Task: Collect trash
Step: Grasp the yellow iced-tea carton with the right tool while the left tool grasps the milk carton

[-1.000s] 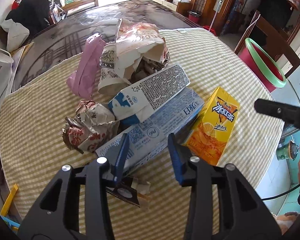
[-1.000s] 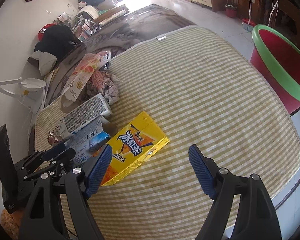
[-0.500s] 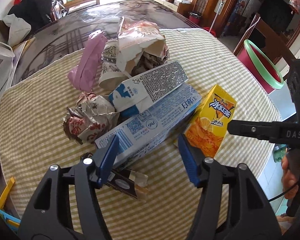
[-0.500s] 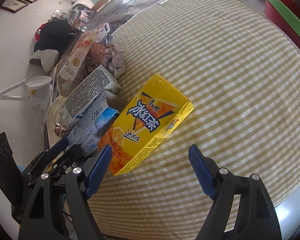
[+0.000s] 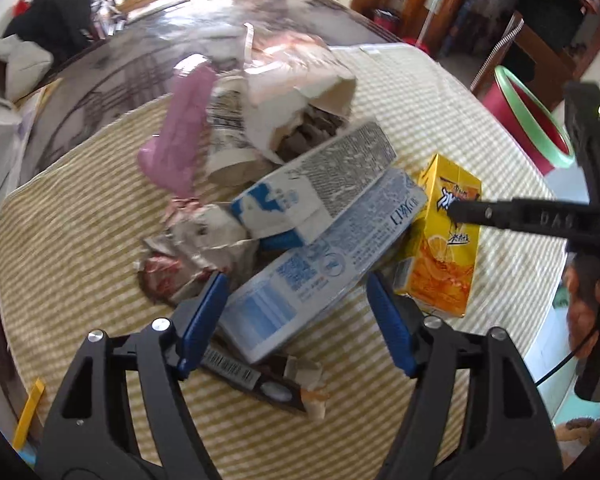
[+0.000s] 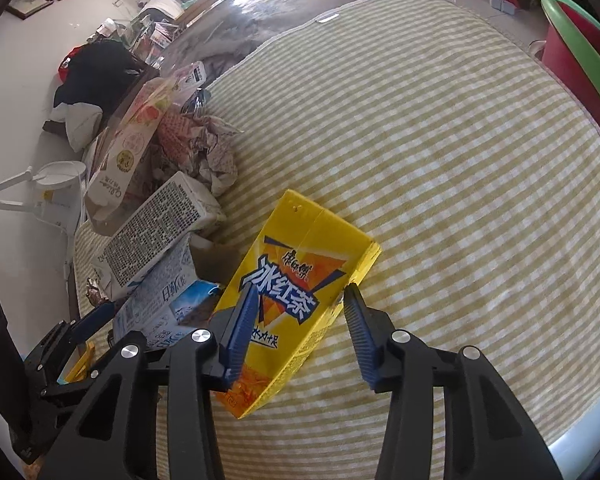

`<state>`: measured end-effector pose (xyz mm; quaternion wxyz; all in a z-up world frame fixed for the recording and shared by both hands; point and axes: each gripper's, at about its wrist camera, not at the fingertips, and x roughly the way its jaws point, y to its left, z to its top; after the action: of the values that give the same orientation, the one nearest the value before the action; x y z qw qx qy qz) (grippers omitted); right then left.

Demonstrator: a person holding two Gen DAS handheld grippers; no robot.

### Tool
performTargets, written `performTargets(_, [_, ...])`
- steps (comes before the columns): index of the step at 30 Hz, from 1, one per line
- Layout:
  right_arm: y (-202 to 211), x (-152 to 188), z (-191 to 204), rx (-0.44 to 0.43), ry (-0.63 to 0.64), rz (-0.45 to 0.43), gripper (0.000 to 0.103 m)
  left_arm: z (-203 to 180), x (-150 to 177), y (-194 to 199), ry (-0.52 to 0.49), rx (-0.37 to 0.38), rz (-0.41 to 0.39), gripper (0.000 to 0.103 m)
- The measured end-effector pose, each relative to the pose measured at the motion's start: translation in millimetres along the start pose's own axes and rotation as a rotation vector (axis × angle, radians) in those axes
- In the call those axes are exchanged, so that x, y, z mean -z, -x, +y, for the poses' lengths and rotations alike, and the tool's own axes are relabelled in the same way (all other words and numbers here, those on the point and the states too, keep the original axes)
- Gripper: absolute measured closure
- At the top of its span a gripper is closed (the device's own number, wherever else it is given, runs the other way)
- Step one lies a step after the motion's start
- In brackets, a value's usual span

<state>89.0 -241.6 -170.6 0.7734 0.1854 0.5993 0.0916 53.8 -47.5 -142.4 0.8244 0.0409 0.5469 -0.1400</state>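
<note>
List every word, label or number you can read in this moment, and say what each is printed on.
"冰红茶": yellow tea carton, front face.
"DAS", seen mirrored: arm of the right tool.
"Rico...", partly legible: tall paper bag.
Blue-and-white box: large characters and fine print blurred.
White carton with dense print, and the barcode wrapper: too small to read.

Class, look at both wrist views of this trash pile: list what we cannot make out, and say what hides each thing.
- Red bin: its inside is hidden, cut by the frame edge in the right view and partly behind the right gripper in the left view.
- Dark wrapper: left view, partly under the blue carton.
- Yellow carton: near end behind a finger, right view.
- Pile's far side: blurred, left view.
</note>
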Motion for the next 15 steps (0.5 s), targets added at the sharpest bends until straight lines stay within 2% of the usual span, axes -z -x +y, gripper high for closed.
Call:
performTargets(4, [15, 0, -12, 0.005, -0.025, -0.04, 0.052, -14, -8, -9, -0.054, 0.057, 0.033, 0.029])
performTargets(7, [30, 4, -16, 0.013, -0.022, -0.074, 0.044, -29, -10, -20, -0.114, 0.071, 0.081, 0.028])
performTargets(9, [37, 8, -17, 0.017, -0.02, -0.089, 0.044, -34, -11, -26, -0.118, 0.072, 0.087, 0.029])
performTargets(10, [39, 10, -18, 0.015, -0.021, -0.092, 0.044, -33, -12, -27, -0.092, 0.085, 0.079, 0.032])
performTargets(11, [41, 11, -18, 0.013, -0.02, -0.092, 0.044, -30, -14, -27, -0.058, 0.097, 0.071, 0.048])
performTargets(12, [42, 13, -17, 0.015, -0.016, -0.09, 0.044, -27, -15, -26, -0.031, 0.107, 0.067, 0.055])
performTargets(15, [40, 18, -14, 0.022, -0.007, -0.081, 0.044, -18, -15, -18, 0.029, 0.113, 0.037, 0.063])
